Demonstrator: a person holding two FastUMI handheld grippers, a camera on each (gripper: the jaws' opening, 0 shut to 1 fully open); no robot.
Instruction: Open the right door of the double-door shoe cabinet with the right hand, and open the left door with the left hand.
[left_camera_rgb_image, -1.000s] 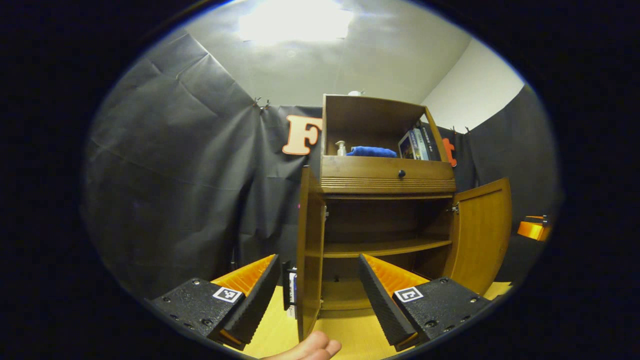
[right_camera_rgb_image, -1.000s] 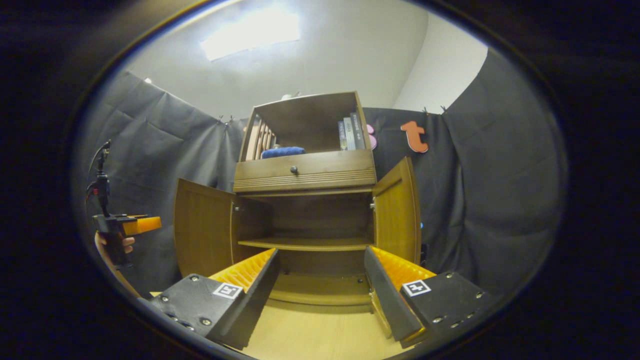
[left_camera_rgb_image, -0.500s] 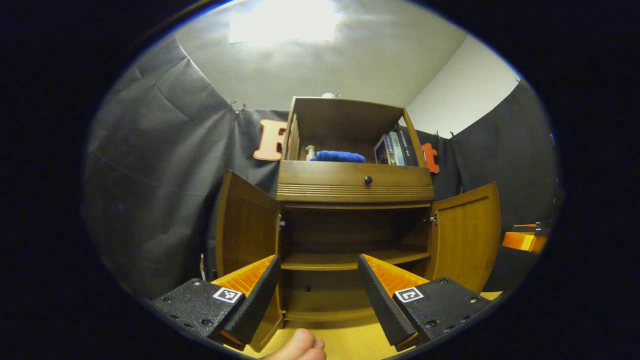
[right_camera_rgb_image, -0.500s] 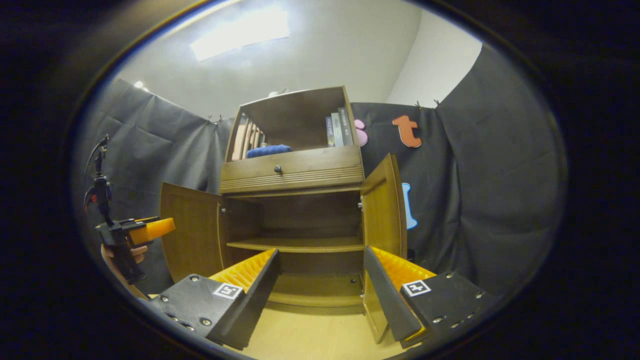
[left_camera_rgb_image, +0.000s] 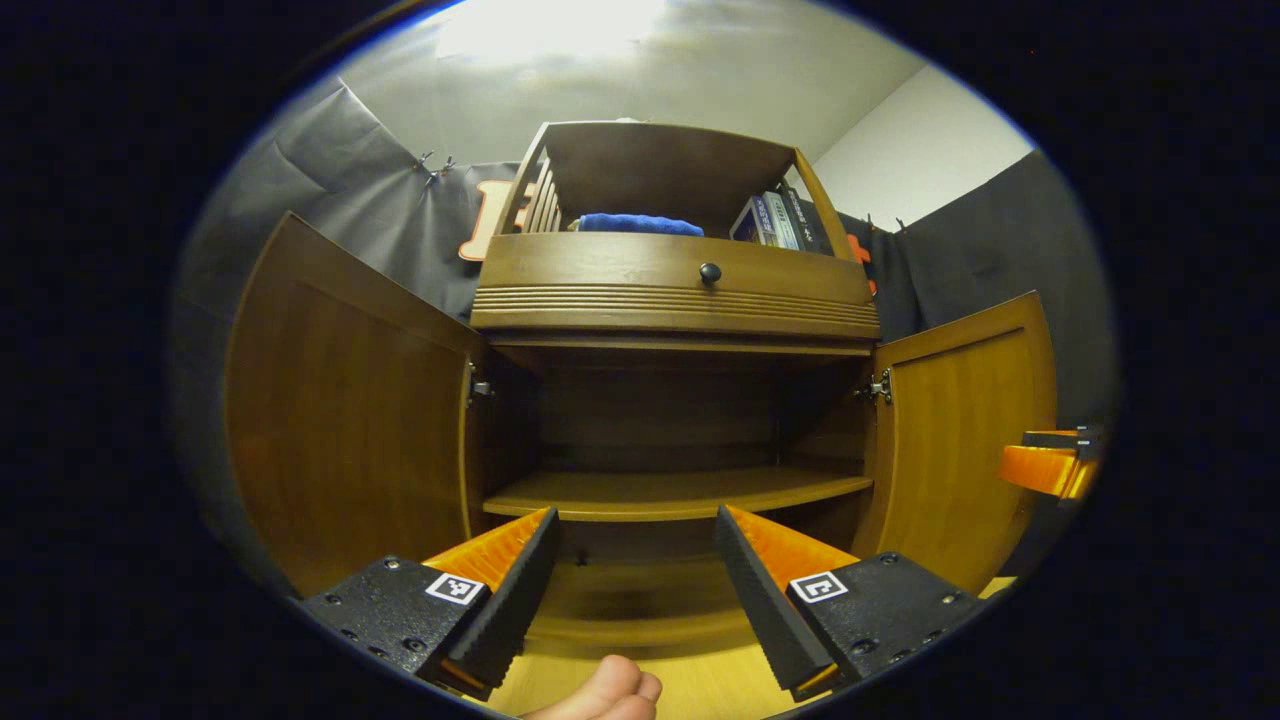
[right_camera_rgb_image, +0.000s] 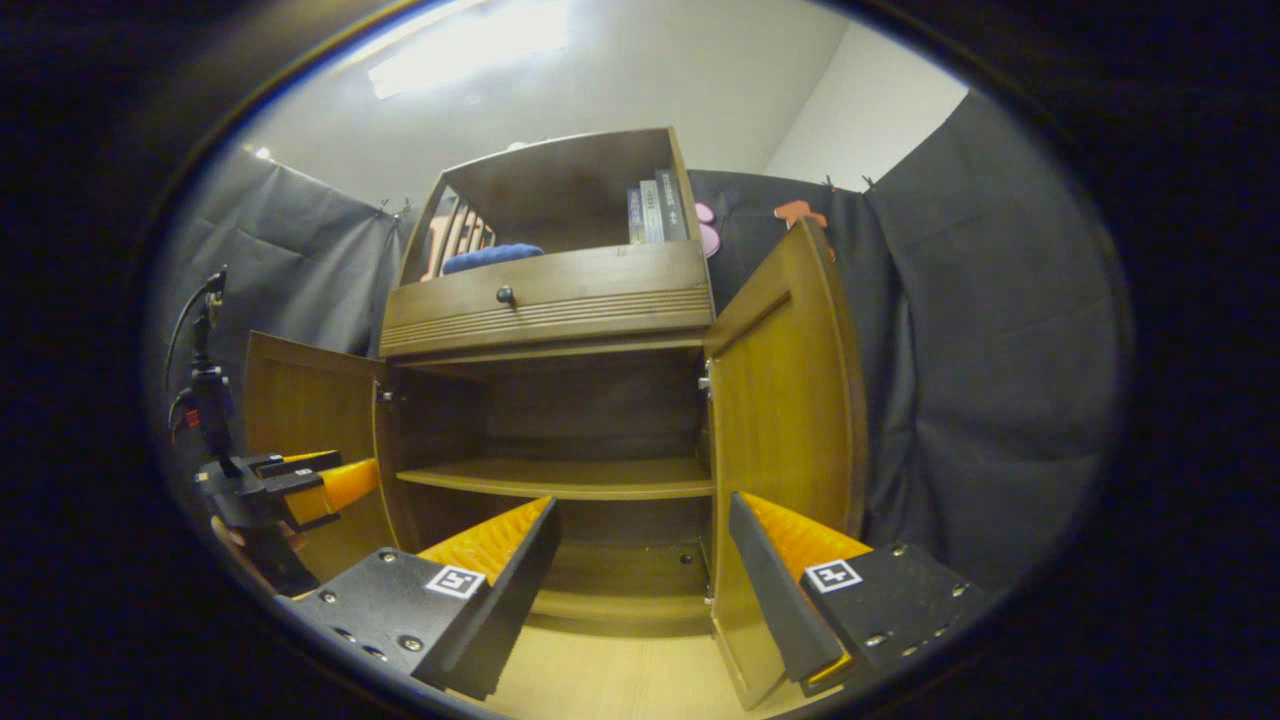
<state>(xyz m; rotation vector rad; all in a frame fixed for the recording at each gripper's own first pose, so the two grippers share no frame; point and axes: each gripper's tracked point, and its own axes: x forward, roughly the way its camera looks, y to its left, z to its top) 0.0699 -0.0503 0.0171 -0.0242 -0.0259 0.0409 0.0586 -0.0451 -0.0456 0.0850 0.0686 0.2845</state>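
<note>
We saw cabinet (left_camera_rgb_image: 676, 300) dead ahead, both doors swung out. Left door (left_camera_rgb_image: 345, 400) wide open at left; right door (left_camera_rgb_image: 960, 430) open at right. Left gripper (left_camera_rgb_image: 636, 580) released, fingers spread, nothing between, aimed at lower shelf (left_camera_rgb_image: 660, 492). Right gripper (right_camera_rgb_image: 640, 570) also released, holding nothing, right door (right_camera_rgb_image: 785, 400) just beside its right finger. Left gripper (right_camera_rgb_image: 300, 485) seen near left door (right_camera_rgb_image: 305, 400). Blue cloth (left_camera_rgb_image: 628, 224) and books (left_camera_rgb_image: 768, 218) sat in top compartment. Fingers (left_camera_rgb_image: 605, 695) at bottom edge.

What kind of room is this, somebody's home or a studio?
Most likely a staged recording booth, not a home: black cloth is pinned up as walls around a lone wooden shoe cabinet, its doors open, and a person holds an orange-fingered left gripper beside it.
</note>
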